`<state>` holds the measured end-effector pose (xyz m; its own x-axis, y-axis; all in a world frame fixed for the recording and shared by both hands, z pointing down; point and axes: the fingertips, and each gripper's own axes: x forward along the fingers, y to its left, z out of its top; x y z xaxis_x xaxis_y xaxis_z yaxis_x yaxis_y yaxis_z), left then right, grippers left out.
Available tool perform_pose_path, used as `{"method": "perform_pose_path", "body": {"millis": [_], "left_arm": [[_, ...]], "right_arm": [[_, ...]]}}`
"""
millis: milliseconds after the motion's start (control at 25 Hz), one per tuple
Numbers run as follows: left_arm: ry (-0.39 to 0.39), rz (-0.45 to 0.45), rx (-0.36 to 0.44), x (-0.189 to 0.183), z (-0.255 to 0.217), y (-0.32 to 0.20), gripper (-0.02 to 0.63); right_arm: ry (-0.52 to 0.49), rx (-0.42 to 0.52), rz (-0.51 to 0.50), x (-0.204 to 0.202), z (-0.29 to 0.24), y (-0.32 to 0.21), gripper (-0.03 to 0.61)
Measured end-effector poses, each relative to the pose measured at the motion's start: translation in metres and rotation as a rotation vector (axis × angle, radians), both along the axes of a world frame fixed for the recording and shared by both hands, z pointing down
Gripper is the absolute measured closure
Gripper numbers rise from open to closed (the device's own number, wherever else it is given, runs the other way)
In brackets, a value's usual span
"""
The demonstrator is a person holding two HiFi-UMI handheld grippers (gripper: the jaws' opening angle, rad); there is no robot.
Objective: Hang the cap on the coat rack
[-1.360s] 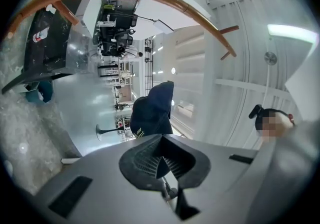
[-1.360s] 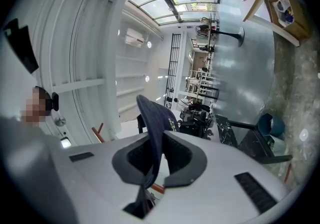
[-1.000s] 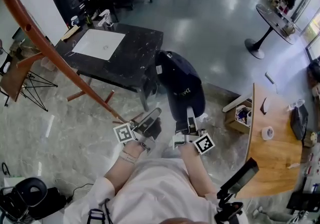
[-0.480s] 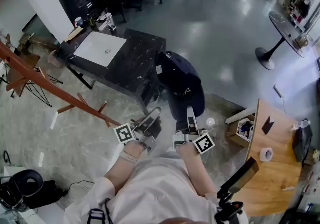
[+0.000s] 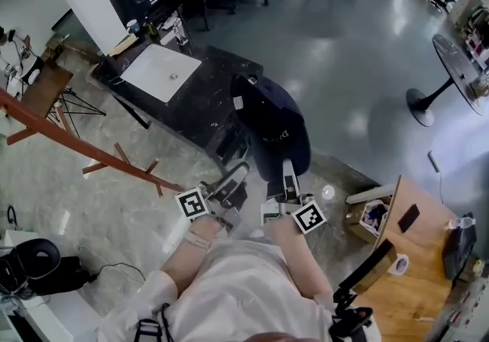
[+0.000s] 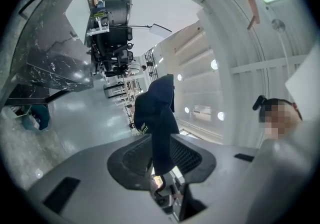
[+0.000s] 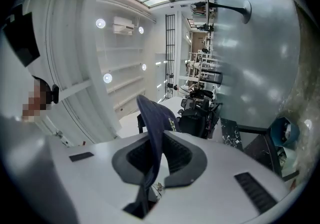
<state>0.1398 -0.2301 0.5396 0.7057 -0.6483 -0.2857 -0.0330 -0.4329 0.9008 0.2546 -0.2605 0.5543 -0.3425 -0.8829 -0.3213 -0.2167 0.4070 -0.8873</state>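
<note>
Count: one cap (image 5: 271, 123), one coat rack (image 5: 76, 146), two grippers (left gripper (image 5: 237, 174), right gripper (image 5: 288, 171)), one black table (image 5: 206, 100).

Cap (image 5: 271, 123) is filling the space dead ahead of the right gripper (image 5: 289, 169) and sitting in the left gripper (image 5: 238, 172) jaw gap, jaws having just been opening. Black table (image 5: 206, 104) is blocking ahead-left, near. Coat rack arm (image 5: 69, 134) is slanting in from the left, ending just beside the left gripper. Ahead-right, grey floor (image 5: 359, 50) is lying open; wooden desk (image 5: 420, 272) is boxing in the right.
</note>
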Motion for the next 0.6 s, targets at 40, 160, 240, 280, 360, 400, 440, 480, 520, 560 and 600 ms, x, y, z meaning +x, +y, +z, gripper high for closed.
{"method": "perform_pose_path", "body": {"millis": [40,160,240,280,360,400,440,480,520,560,600], "left_arm": [[-0.003,-0.003,0.004,0.003,-0.001,-0.002,0.499],[-0.044,-0.013,0.028,0.015,-0.005,-0.002,0.434],[-0.112,-0.024,0.066,0.023,-0.008,-0.003,0.388],[-0.138,-0.031,0.083,0.024,-0.010,-0.004,0.372],[-0.155,-0.041,0.100,0.018,-0.017,-0.006,0.356],[-0.160,-0.048,0.106,0.011,-0.020,-0.007,0.350],[-0.168,-0.058,0.110,0.003,-0.023,-0.008,0.344],[-0.177,-0.069,0.115,-0.005,-0.025,-0.009,0.336],[-0.185,-0.081,0.119,-0.013,-0.027,-0.008,0.330],[-0.191,-0.094,0.124,-0.020,-0.029,-0.006,0.325],[-0.196,-0.107,0.129,-0.027,-0.032,-0.003,0.324]], "right_arm": [[0.001,-0.003,-0.009,0.001,0.000,-0.003,0.538],[0.021,0.002,-0.036,0.003,-0.001,-0.011,0.540],[0.042,0.018,-0.057,0.002,-0.003,-0.014,0.540],[0.055,0.028,-0.067,-0.002,-0.005,-0.016,0.540],[0.088,0.053,-0.083,-0.019,-0.012,-0.019,0.540],[0.107,0.071,-0.090,-0.032,-0.018,-0.019,0.540],[0.124,0.090,-0.097,-0.044,-0.023,-0.019,0.540],[0.136,0.106,-0.106,-0.057,-0.028,-0.018,0.540],[0.143,0.118,-0.117,-0.068,-0.031,-0.016,0.540],[0.147,0.127,-0.131,-0.079,-0.033,-0.013,0.540],[0.152,0.135,-0.147,-0.089,-0.036,-0.009,0.540]]}}
